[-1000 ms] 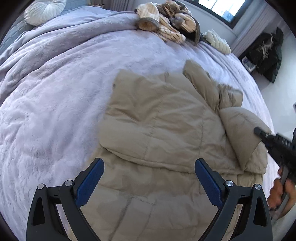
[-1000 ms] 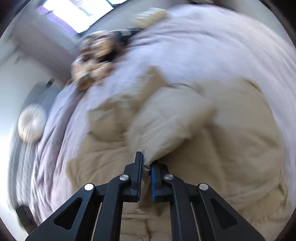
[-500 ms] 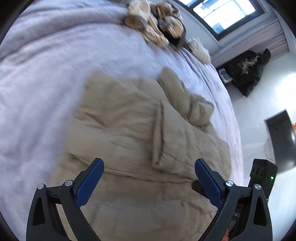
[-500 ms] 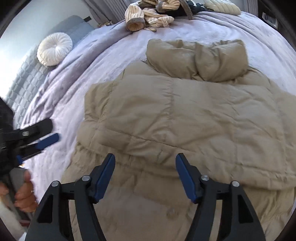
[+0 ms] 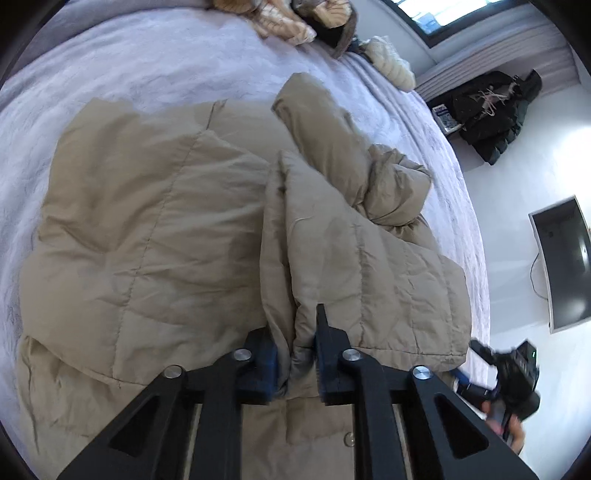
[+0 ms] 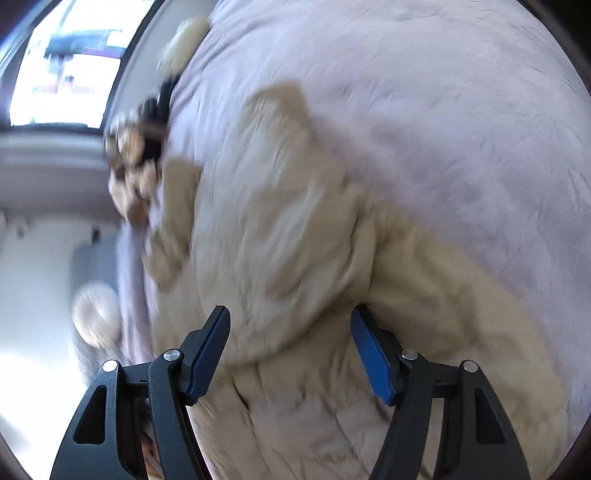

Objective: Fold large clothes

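- Left hand-held gripper (image 5: 295, 354) is clamped on a fold of the beige puffer jacket (image 5: 155, 229), which spreads ahead of it on the bed (image 5: 147, 62).
- Right hand-held gripper (image 6: 290, 354) is spread wide, the blurred jacket just beyond its fingertips.

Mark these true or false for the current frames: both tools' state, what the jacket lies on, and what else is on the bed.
1. The left tool is shut on a fold of the tan puffer jacket. True.
2. The right tool is also clamped on the jacket. False: its fingers stand wide apart, with the jacket fabric ahead of them and nothing gripped.
3. The jacket lies on a lavender bedspread. True.
4. The jacket is the only clothing on the bed. False: a heap of striped clothes sits at the far end of the bed.
5. A dark screen hangs on the white wall beside the bed. True.
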{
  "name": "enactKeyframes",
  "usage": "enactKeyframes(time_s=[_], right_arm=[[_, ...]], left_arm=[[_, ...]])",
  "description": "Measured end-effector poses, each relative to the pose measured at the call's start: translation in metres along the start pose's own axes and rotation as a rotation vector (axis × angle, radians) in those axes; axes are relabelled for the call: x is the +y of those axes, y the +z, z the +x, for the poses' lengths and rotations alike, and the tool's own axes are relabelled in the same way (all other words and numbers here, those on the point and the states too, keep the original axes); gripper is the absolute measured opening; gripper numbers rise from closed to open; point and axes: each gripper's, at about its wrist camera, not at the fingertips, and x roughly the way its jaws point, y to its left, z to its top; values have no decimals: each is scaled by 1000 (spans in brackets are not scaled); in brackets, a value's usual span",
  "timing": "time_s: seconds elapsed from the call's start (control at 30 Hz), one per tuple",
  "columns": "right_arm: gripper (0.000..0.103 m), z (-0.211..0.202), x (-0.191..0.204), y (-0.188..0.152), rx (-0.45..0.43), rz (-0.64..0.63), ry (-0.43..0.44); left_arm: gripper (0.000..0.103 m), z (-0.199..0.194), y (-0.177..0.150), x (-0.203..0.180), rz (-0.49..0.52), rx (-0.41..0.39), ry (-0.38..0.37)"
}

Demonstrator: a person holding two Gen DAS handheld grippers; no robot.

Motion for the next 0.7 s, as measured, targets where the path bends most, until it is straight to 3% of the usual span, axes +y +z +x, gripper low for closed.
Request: enactKeyframes(time_s=[0.03, 0.07, 0.1, 0.3, 0.5, 0.6, 0.7], right_arm=[[52, -1, -1, 7, -18, 10, 9], [14, -2, 0, 11, -25, 7, 8], [5, -2, 2, 15, -27, -4, -2], [6, 10, -4, 13, -5, -102, -101], [6, 18, -24, 16, -12, -43, -69], [7, 14, -20, 16, 1, -68, -73], [14, 2, -6, 9, 61, -183, -104]], left_arm=[[17, -4, -3, -3, 24, -15, 11], [17, -7, -5, -5, 42, -23, 20], [17, -8, -8, -6, 57, -25, 27], [17, 4, -15, 5, 92, 24, 138], [17, -38, -8, 8, 136, -41, 307], [17, -57, -2, -1, 157, -73, 270], [17, -46, 0, -25, 202, -64, 230]])
